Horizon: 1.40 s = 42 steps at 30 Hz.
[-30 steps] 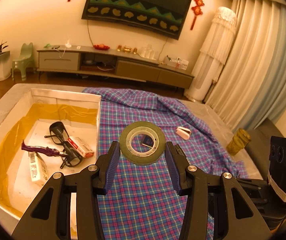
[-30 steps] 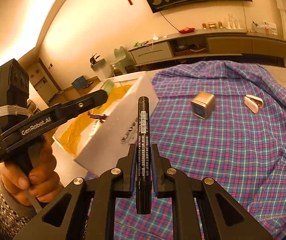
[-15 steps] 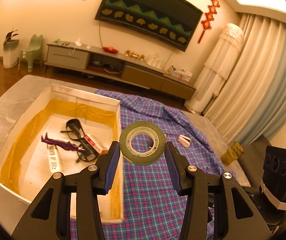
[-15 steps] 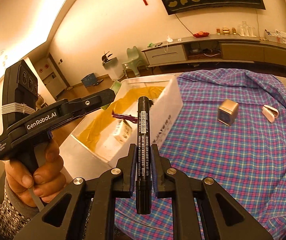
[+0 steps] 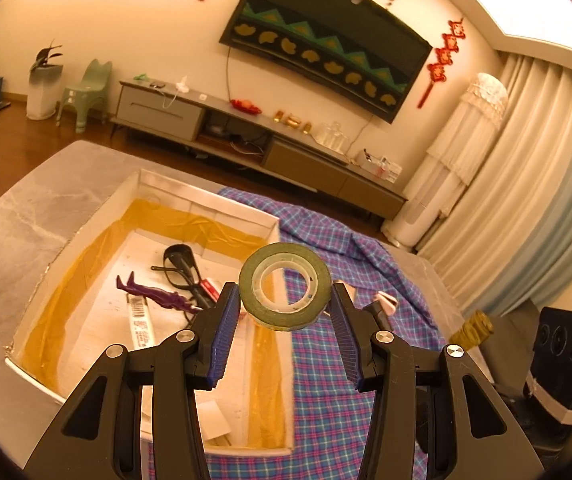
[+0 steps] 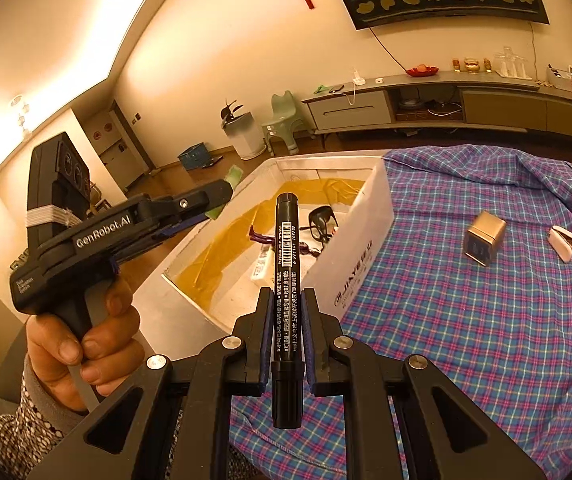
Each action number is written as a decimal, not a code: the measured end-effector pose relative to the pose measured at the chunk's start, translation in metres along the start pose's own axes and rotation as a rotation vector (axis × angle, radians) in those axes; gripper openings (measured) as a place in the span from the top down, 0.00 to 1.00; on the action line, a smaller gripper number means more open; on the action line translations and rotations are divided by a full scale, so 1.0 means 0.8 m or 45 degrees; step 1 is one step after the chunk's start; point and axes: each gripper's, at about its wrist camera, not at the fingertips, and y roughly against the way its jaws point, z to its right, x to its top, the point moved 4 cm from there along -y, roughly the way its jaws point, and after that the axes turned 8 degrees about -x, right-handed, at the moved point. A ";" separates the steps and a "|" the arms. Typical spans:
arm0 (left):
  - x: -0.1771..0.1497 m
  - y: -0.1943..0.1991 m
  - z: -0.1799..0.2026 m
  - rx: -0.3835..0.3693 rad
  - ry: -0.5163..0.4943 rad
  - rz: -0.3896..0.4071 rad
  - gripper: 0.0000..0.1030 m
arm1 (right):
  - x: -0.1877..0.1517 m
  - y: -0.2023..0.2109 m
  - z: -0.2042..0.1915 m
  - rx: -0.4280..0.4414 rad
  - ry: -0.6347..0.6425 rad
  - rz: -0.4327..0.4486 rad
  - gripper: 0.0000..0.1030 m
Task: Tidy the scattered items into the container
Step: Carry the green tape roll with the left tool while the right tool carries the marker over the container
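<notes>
My left gripper (image 5: 284, 300) is shut on a green tape roll (image 5: 284, 289) and holds it in the air over the right wall of the white box (image 5: 86, 236). The box holds black glasses (image 5: 184, 268), a purple figure (image 5: 154, 292) and small packets. My right gripper (image 6: 286, 300) is shut on a black marker (image 6: 286, 264) that points at the box (image 6: 361, 264). The left gripper also shows at the left of the right wrist view (image 6: 134, 220). A small silver box (image 6: 483, 238) and a pink-white clip (image 6: 563, 242) lie on the plaid cloth (image 6: 485, 340).
The box stands on a grey marble table (image 5: 10, 232), with the plaid cloth (image 5: 325, 400) along its right side. A yellow-green bottle (image 5: 471, 328) stands beyond the table at the right. A TV cabinet (image 5: 246, 140) lines the far wall.
Both grippers have moved left toward the box. The tape roll now hangs over the box's right wall, and the marker now points into the box. Both grips are unchanged.
</notes>
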 end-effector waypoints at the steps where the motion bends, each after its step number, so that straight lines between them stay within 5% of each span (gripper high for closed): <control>1: 0.000 -0.001 -0.004 0.006 0.005 -0.002 0.54 | 0.002 -0.003 -0.001 0.005 0.002 0.000 0.86; 26: 0.021 0.012 -0.087 0.089 0.179 0.051 0.54 | 0.063 -0.074 -0.040 0.073 0.127 -0.059 0.86; 42: -0.009 -0.031 -0.067 0.062 0.139 -0.125 0.54 | 0.108 -0.127 -0.041 0.018 0.200 -0.127 0.86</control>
